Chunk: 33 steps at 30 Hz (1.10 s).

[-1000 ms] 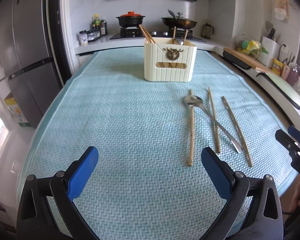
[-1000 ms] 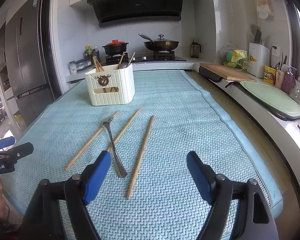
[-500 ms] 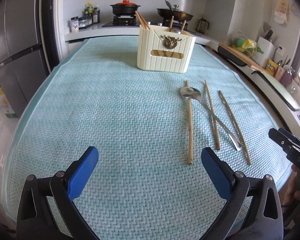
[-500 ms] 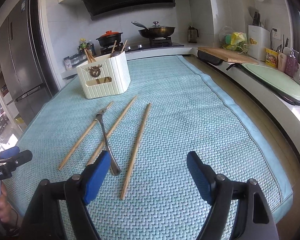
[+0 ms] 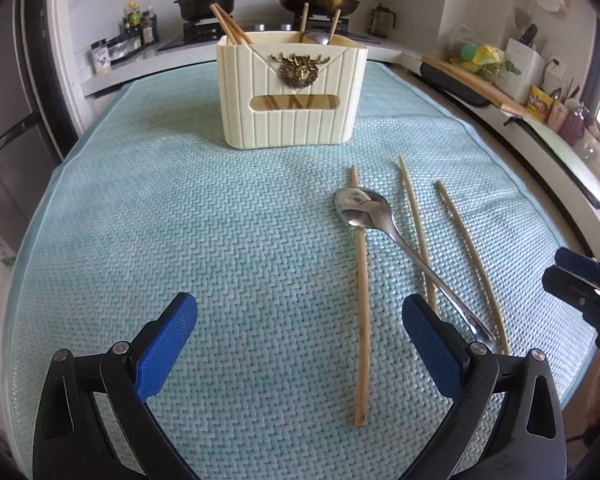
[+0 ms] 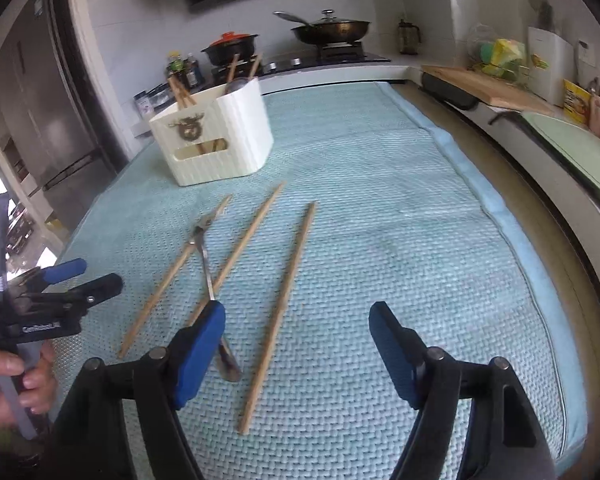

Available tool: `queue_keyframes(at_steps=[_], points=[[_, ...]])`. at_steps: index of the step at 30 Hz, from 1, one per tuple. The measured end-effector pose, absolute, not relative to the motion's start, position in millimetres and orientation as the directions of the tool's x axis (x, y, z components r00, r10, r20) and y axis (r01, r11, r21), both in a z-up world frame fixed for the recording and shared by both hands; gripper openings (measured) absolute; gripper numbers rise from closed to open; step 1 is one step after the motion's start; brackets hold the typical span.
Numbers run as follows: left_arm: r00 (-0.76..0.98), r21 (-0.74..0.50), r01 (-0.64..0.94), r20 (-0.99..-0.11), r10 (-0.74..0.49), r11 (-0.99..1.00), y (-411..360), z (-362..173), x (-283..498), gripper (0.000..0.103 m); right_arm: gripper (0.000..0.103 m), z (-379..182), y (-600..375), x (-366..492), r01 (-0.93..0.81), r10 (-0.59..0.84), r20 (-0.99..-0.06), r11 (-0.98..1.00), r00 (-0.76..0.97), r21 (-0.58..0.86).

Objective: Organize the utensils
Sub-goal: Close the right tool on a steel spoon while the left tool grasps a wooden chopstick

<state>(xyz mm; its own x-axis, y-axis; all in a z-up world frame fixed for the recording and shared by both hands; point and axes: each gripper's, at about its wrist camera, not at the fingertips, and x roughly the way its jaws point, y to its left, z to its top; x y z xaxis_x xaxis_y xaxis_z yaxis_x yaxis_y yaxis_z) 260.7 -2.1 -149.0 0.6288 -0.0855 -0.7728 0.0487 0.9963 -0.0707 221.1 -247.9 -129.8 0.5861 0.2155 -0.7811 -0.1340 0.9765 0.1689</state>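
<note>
A cream utensil holder [image 5: 292,92] with chopsticks and a spoon in it stands at the far middle of the teal mat [image 5: 180,240]; it also shows in the right wrist view [image 6: 216,140]. Three wooden chopsticks [image 5: 362,292] and a metal spoon [image 5: 364,206] lie loose on the mat to the right. The spoon [image 6: 206,264] lies across two chopsticks. My left gripper [image 5: 300,340] is open and empty, just left of the chopsticks. My right gripper [image 6: 298,344] is open and empty, low over the rightmost chopstick [image 6: 284,300].
A stove with a red-lidded pot [image 5: 206,0] and a pan [image 5: 318,0] is behind the table. A fridge [image 6: 40,120] stands at the left. A counter with a cutting board [image 6: 488,88] and bottles runs along the right.
Both grippers have moved forward and lower toward the loose utensils. The right gripper has come over the rightmost chopstick. Nothing on the mat has moved.
</note>
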Motion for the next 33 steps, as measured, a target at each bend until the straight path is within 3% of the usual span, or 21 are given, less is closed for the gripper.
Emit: queue_keyframes(at_steps=[6, 15, 17, 19, 23, 24, 33], points=[[0.621, -0.096, -0.02, -0.781, -0.063, 0.995, 17, -155, 248, 0.102, 0.057, -134, -191, 269, -0.371, 0.395, -0.772, 0.902, 0.498, 0.223], [0.611, -0.112, -0.086, -0.791, -0.036, 0.99, 46, -157, 226, 0.102, 0.056, -181, -155, 352, -0.391, 0.458, -0.816, 0.864, 0.352, 0.317], [0.601, -0.113, -0.089, -0.798, -0.037, 0.99, 48, -160, 227, 0.102, 0.047, -187, -152, 361, -0.386, 0.469, -0.821, 0.859, 0.325, 0.337], [0.593, -0.113, -0.089, -0.804, -0.039, 0.99, 49, -163, 227, 0.102, 0.03, -193, -151, 368, -0.369, 0.476, -0.825, 0.857, 0.303, 0.359], [0.592, -0.113, -0.082, -0.805, -0.043, 0.99, 47, -163, 228, 0.102, 0.014, -192, -154, 372, -0.344, 0.543, -0.796, 0.825, 0.267, 0.448], [0.593, -0.112, -0.081, -0.804, -0.043, 0.99, 46, -162, 228, 0.102, 0.004, -188, -155, 369, -0.342, 0.562, -0.782, 0.815, 0.269, 0.468], [0.58, -0.137, -0.052, -0.811, -0.081, 0.989, 38, -164, 238, 0.102, 0.004, -138, -201, 323, -0.296, 0.632, -0.671, 0.775, 0.387, 0.559]])
